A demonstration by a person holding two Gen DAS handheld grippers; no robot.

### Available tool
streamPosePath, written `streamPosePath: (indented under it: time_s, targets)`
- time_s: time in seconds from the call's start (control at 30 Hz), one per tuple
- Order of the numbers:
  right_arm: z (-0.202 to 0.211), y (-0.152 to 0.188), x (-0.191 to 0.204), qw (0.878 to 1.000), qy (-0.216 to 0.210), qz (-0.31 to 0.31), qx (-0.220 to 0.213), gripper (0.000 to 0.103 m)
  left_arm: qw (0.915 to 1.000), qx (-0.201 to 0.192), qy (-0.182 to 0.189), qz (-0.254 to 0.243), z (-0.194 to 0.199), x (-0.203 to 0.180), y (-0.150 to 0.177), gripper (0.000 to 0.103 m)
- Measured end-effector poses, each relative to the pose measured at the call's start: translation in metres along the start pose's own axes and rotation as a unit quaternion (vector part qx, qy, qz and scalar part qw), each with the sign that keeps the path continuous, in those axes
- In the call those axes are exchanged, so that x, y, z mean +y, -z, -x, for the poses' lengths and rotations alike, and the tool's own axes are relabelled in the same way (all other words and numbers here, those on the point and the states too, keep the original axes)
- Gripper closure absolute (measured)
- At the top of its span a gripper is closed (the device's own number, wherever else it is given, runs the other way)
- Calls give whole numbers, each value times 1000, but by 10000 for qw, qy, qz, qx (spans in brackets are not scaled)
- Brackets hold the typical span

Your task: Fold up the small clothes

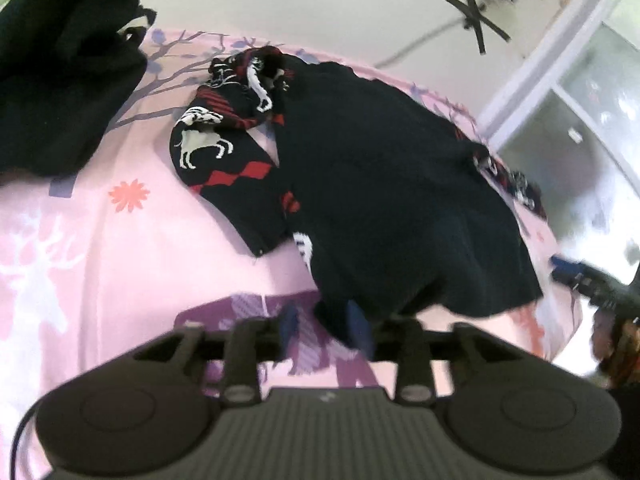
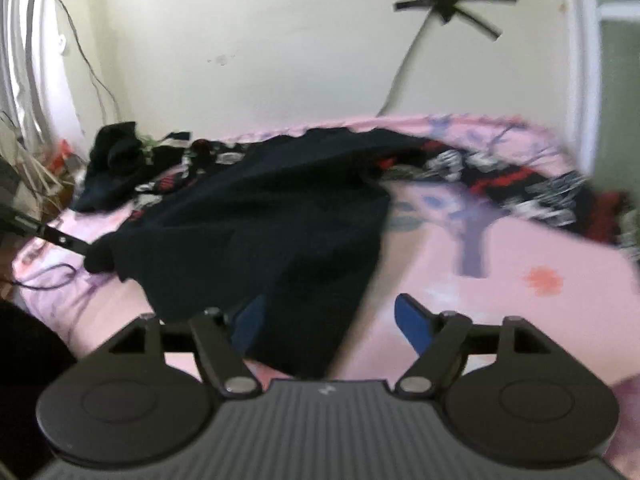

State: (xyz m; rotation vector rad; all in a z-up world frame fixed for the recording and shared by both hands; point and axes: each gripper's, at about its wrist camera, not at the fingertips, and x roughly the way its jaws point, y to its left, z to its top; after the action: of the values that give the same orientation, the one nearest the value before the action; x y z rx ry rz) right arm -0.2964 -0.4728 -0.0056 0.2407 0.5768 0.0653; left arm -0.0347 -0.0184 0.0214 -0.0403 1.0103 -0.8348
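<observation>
Item: a dark navy knitted garment (image 1: 392, 184), lying spread and rumpled on a pink bedsheet printed with purple trees, white deer and orange flowers (image 1: 132, 248), directly ahead of both claws. Its patterned part, navy with red diamonds and a white animal figure (image 1: 208, 148), lay ahead and to the left of the left gripper (image 1: 326, 330); a further patterned stretch in red and white (image 2: 500, 184) lay ahead and to the right of the right gripper (image 2: 328, 320). Left gripper: blue-padded fingers (image 1: 290, 326) stood apart, a bunched corner of the navy garment hanging between them; whether the pads pressed on the cloth could not be told through the blur. Right gripper: fingers stood wide apart, the near hem of the garment draped over the left blue pad (image 2: 250, 326), the right pad bare above the sheet, nothing clamped. A second item, a black bundled cloth (image 1: 64, 64), lay far ahead and left of the left gripper, apart from the navy garment. On the cream wall (image 2: 260, 40) behind the bed, a black star-shaped bracket (image 2: 448, 4) with a grey cable running down from it.
</observation>
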Motion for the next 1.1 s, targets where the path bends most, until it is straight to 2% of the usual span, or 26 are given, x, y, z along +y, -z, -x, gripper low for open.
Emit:
streamPosePath:
  time_s: [0.03,0.07,0.17,0.2,0.23,0.3,0.37,0.47,0.53,0.57,0.6,0.63,0.67,0.7,0.77,0.8,0.87,0.9,0.93,1.03,1.07,1.1]
  targets:
    - [-10,1,4,10000,-63,34,36,35,10000,-45,-2,2,-2,-1,-1,56]
    - [-20,1,9,9999,-99,98,39,38,10000,-73,59,5,-5,-3,-3,54]
    - [-46,1,23,9995,124,244,153,75,9995,61,313,7,-19,-8,-4,54]
    - [-48,0,28,9990,274,326,123,96,9995,133,290,-48,-25,-10,-3,63]
    - [-46,-3,31,9990,319,281,164,98,9994,223,233,-126,-31,-13,-2,84]
    - [-31,-10,28,9998,215,-12,41,101,9991,302,129,-279,-37,-17,-2,93]
    - [-2,-18,29,9992,342,-24,-189,101,9986,259,250,-378,-28,-21,-5,93]
    - [43,-23,25,9987,390,-18,-337,101,9963,73,689,-507,3,-23,-6,93]
    - [56,-17,25,9991,388,113,-88,101,9958,28,683,-610,15,-22,-2,93]
    - [55,-10,23,9992,240,194,253,101,9960,80,661,-600,14,-20,1,92]
    - [50,-4,22,9982,180,257,518,99,9964,184,628,-545,10,-16,4,86]
    - [43,2,22,9962,394,358,693,98,9968,324,563,-459,3,-10,6,83]
    - [34,5,21,9914,890,548,791,93,9970,459,489,-375,-4,-4,9,84]
    - [26,5,18,9861,1309,654,790,69,9974,534,383,-302,-10,2,11,84]
    - [17,-4,9,9821,1722,518,551,55,9985,465,243,-154,-10,14,7,82]
    - [15,-12,7,9846,1664,382,385,55,9993,312,176,-64,-6,20,2,80]
    - [10,-31,8,9914,1287,218,-40,54,9999,-98,-80,105,3,31,-12,67]
    - [5,-38,10,9928,1155,234,-201,51,9992,-292,-233,171,5,36,-20,54]
    - [-3,-45,14,9939,1001,283,-362,50,9982,-426,-352,227,5,40,-28,46]
    - [-36,-56,25,9966,497,348,-549,49,9966,-566,-481,353,-13,50,-52,46]
    - [-50,-59,31,9973,292,363,-571,48,9959,-600,-599,330,-20,50,-57,45]
    - [-60,-60,39,9974,171,379,-594,47,9939,-617,-867,281,-32,51,-65,45]
